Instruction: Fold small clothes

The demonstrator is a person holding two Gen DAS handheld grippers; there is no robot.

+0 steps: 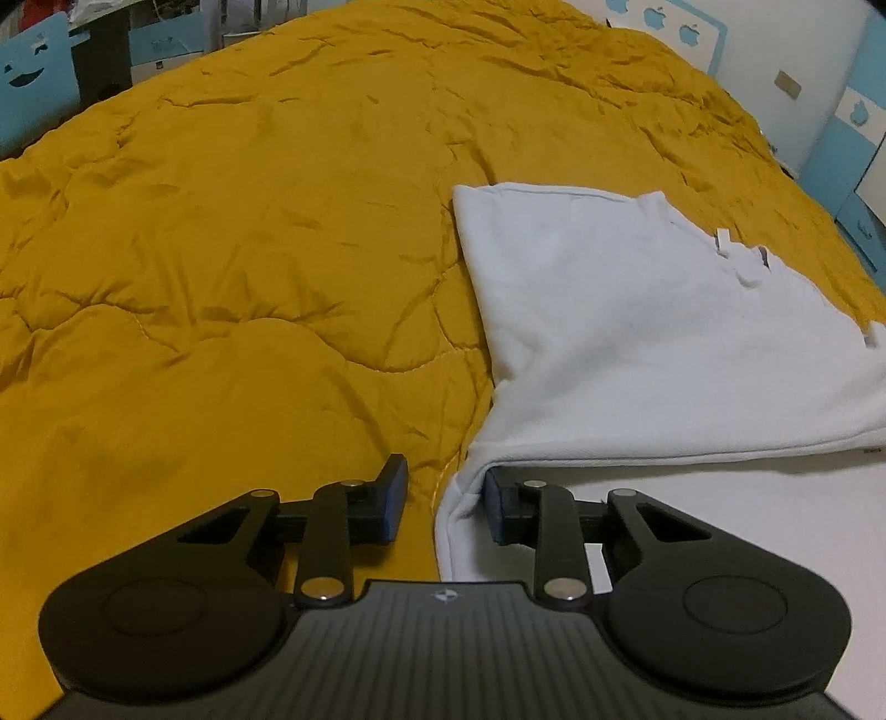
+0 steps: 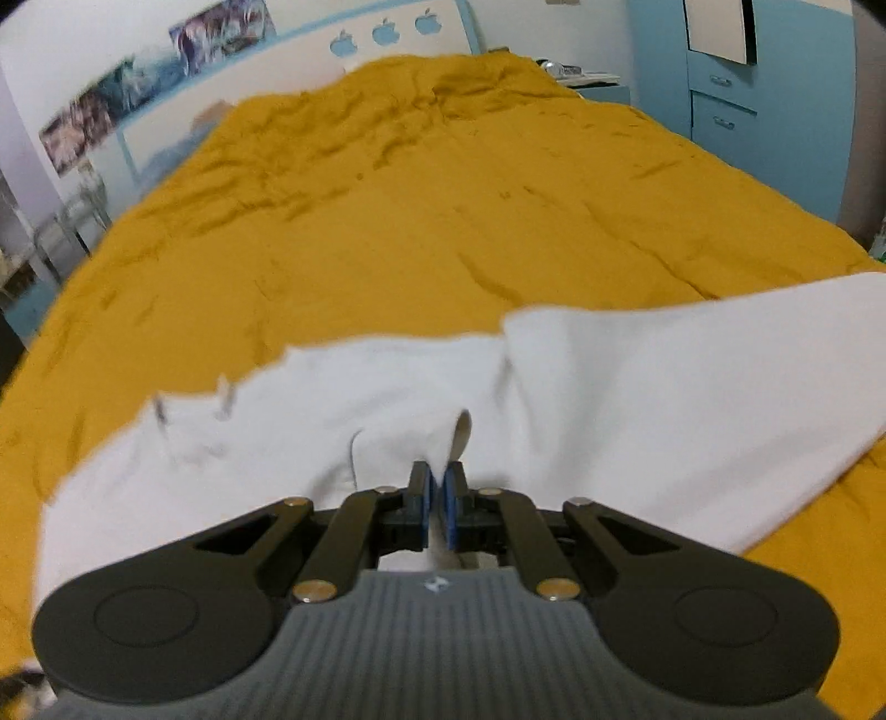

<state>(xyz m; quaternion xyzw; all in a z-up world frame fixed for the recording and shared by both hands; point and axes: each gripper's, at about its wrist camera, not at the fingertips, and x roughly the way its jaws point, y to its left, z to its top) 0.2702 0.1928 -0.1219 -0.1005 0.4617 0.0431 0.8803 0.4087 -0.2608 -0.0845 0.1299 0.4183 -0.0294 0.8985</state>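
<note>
**Two grippers at a white garment on a bed**

Left wrist view: the left gripper (image 1: 446, 507) has its jaws part open, and a folded corner of the white garment (image 1: 637, 327) lies between them, against the right pad and clear of the left. From there the garment spreads toward 1 o'clock over the quilt (image 1: 249, 249). Right wrist view, blurred: the right gripper (image 2: 437, 507) has its jaws closed on a raised pinch of the garment (image 2: 664, 410), whose cloth fans out toward 9 and 3 o'clock. Beyond it, toward 12 o'clock, the mustard quilt (image 2: 443, 221) covers the bed. Farthest off stand a headboard (image 2: 387, 33) with apple cut-outs and a blue cabinet (image 2: 775, 111) at 1 o'clock.
</note>
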